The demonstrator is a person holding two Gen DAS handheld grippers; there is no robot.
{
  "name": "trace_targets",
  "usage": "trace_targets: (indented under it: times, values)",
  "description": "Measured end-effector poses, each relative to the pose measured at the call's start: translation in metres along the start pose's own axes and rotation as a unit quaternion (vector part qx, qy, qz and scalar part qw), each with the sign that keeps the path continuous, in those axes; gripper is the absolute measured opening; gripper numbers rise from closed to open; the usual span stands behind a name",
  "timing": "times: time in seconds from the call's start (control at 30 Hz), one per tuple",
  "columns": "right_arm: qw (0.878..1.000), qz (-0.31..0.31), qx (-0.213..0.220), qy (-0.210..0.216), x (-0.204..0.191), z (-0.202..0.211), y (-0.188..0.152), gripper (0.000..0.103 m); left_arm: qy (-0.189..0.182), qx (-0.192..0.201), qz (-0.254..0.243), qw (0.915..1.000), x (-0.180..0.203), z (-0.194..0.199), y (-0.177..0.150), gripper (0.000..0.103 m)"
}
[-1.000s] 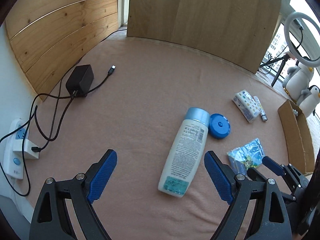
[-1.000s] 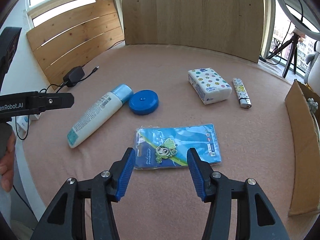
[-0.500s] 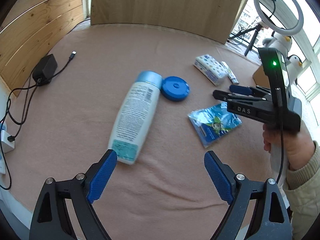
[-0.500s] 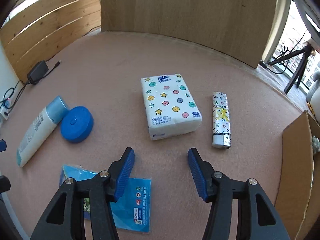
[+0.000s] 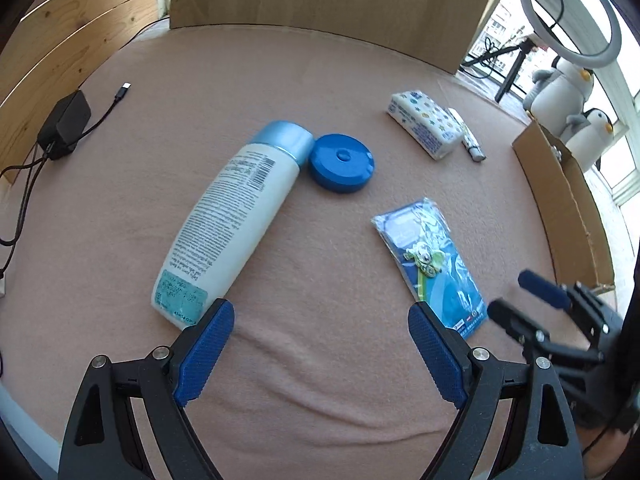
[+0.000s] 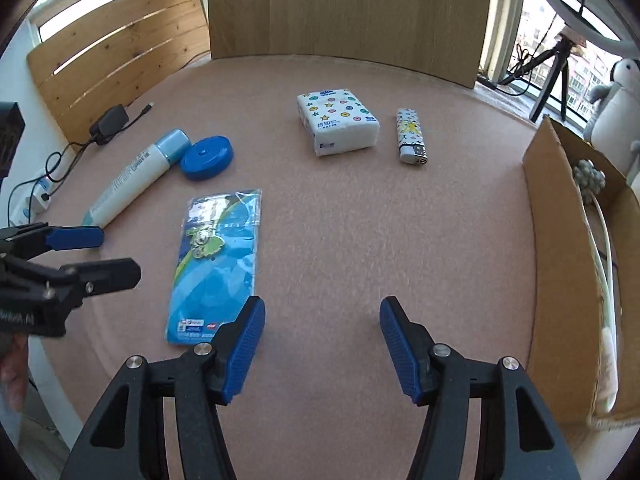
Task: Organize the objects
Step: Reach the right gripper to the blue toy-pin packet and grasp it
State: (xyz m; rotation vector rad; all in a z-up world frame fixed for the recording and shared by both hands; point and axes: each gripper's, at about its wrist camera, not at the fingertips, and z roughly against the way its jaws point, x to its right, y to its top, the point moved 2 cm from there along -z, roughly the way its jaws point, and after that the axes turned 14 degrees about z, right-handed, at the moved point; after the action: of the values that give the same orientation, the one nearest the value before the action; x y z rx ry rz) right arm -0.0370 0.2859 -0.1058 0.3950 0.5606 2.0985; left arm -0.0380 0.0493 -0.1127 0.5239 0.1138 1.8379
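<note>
On the pink cloth [image 5: 320,80], white bottle [image 5: 228,224] lying flat, long axis diagonal, blue cap toward far wall, touching round blue lid [image 5: 342,162]. Blue packet [image 6: 218,264] flat, lengthwise toward camera. Left gripper [image 5: 320,344] wide open, empty; right gripper [image 6: 322,344] opening, nothing between jaws.

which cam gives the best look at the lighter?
Right wrist view. The lighter lies in full view, printed face up, beside the tissue pack, with its metal end visible. In the left wrist view it is only a small sliver, seen edge-on and tucked against the far side of the pack.
</note>
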Motion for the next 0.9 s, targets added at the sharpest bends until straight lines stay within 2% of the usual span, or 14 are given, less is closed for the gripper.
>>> trace_targets:
  times: [0.1,0.27,0.37,0.47,0.7,0.9]
  values:
    - [0.999,-0.003,0.017,0.034,-0.026,0.007,-0.01,0.061,-0.003,0.01,0.023,0.9997,-0.008,0.012,0.007,0.091]
    - [0.998,0.065,0.016,0.008,-0.064,-0.006,-0.004,0.063,-0.002,0.017,0.023,0.9996,-0.011,0.019,0.018,0.091]
    - [0.998,0.061,0.024,0.002,-0.063,-0.01,0.002,0.063,-0.011,0.008,0.019,0.9997,-0.008,0.018,0.021,0.091]
    - [0.998,0.056,0.026,-0.004,-0.061,-0.009,0.003,0.052,-0.018,0.001,0.008,0.9998,0.004,0.01,0.022,0.091]
    - [0.997,0.057,0.041,-0.023,-0.083,0.005,-0.017,0.052,-0.033,-0.045,-0.02,0.9982,0.037,-0.018,0.014,0.091]
    - [0.99,0.105,0.073,-0.053,-0.113,0.018,-0.022,0.051,-0.028,-0.064,-0.02,0.9974,0.047,-0.03,0.007,0.09]
